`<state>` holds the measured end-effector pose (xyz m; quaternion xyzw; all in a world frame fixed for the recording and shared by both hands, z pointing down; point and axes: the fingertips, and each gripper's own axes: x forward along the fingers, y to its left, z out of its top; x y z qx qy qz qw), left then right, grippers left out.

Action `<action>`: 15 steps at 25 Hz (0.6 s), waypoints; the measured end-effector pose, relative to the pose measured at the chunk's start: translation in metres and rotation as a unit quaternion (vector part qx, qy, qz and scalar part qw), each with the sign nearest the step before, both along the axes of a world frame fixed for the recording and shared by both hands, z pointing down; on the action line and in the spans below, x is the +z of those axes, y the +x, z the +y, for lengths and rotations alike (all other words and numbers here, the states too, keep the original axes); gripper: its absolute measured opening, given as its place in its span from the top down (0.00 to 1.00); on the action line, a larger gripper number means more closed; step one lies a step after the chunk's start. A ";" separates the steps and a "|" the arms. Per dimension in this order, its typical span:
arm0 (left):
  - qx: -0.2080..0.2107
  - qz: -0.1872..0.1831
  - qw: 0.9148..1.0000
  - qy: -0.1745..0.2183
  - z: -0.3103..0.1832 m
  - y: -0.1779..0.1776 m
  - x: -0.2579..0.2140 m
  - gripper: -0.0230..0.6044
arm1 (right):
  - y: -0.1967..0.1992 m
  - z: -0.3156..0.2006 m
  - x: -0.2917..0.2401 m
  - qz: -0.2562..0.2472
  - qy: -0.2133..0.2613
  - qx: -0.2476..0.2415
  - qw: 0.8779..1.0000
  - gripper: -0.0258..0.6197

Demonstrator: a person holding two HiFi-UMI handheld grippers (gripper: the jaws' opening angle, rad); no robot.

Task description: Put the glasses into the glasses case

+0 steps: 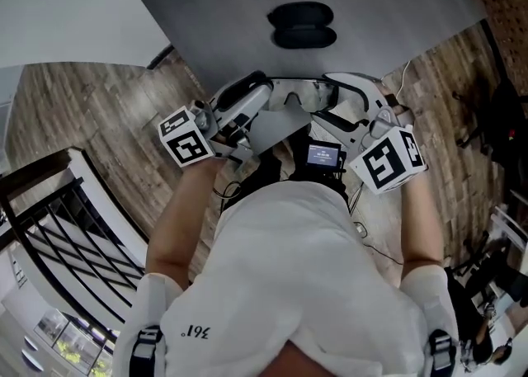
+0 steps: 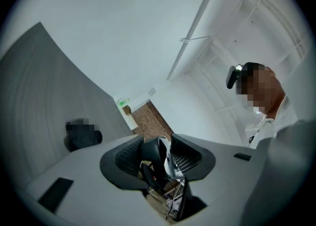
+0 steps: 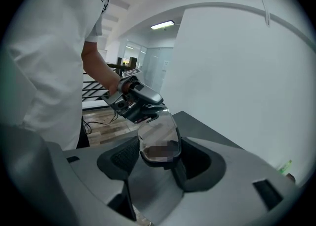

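- The left gripper (image 2: pixel 160 155) was clamped on one dark end of the glasses (image 1: pixel 301 96);
- the right gripper (image 3: pixel 160 159) held the clear lens at the other end between its pads (the lens filled the gap);
- the glasses hung between the two, at the near edge of the grey table (image 1: pixel 206 12);
- farther on, the dark glasses case (image 1: pixel 302 25) lay open, well apart.

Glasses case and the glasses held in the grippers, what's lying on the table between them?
Nothing: the head view shows only bare grey table between the glasses case and the glasses.
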<state>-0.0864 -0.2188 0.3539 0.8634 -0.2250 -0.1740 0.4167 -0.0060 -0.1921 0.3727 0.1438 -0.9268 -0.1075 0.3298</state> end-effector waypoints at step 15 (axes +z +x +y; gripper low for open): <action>-0.034 -0.011 0.999 -0.013 -0.030 -0.003 0.015 0.70 | 0.005 -0.027 0.014 -0.006 -0.006 0.006 1.000 0.53</action>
